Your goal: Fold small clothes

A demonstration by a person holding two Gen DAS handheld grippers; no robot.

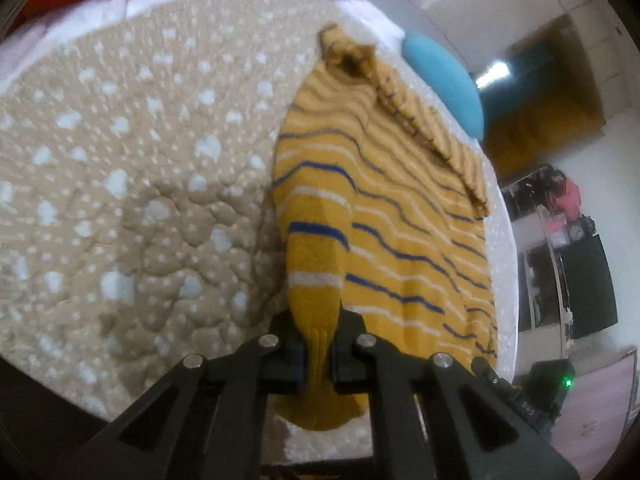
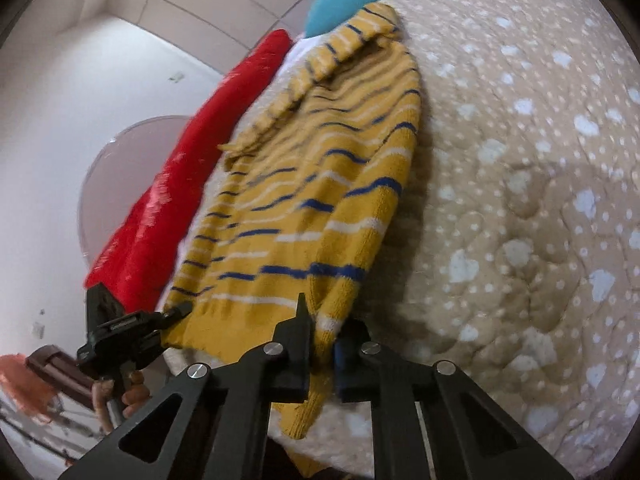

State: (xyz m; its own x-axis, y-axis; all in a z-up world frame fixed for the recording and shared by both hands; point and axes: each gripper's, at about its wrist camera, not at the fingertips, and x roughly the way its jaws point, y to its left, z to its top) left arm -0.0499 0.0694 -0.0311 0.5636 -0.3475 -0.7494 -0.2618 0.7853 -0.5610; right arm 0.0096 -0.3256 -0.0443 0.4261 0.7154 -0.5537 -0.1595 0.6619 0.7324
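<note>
Mustard sweater (image 1: 400, 216), fuzzy ribbed knit, on the puffy, matt quilted bedspread (image 1: 132, 184). Beyond the sweater, a fluffy red cloth (image 2: 168, 200). Matt black plastic grippers, shiny metal rivets (image 1: 193, 360).

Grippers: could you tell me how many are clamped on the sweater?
2. The left gripper pinches the yellow striped sweater at its near hem corner; the right gripper pinches the hem's other corner, beside the quilt.
</note>
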